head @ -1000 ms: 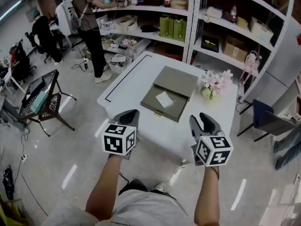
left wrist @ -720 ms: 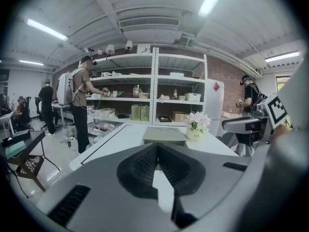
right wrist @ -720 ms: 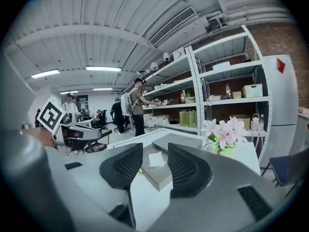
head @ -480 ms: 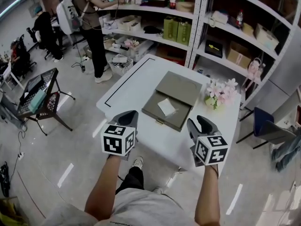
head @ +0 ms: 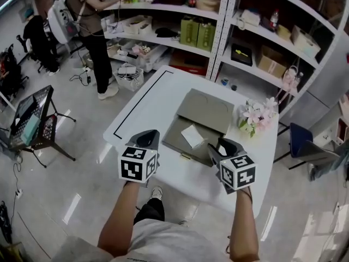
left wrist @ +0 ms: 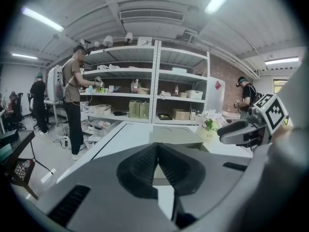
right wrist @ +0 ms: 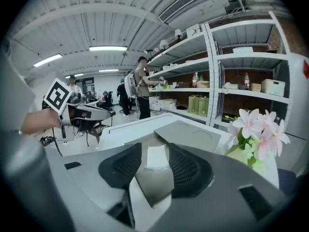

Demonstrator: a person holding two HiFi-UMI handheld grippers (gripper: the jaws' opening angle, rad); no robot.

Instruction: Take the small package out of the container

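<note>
A flat grey box (head: 175,141) lies open on the white table (head: 152,100), its lid (head: 205,111) folded back behind it. A small white package (head: 192,136) (right wrist: 156,156) rests inside the box. My right gripper (head: 218,149) (right wrist: 154,164) hangs over the box's near right corner, its jaws opening, nothing between them; the package lies ahead of them. My left gripper (head: 147,139) (left wrist: 157,164) hovers at the table's near edge, left of the box, jaws shut and empty.
A pot of pink flowers (head: 256,115) (right wrist: 258,129) stands right of the box. Shelving (head: 229,31) with boxes and bottles runs behind the table. A person (head: 90,26) stands at the shelves, far left. A black rack (head: 30,121) sits on the floor at left.
Both grippers have moved forward toward the table; the right one now reaches over the box's near corner. The right jaws have spread wider.
</note>
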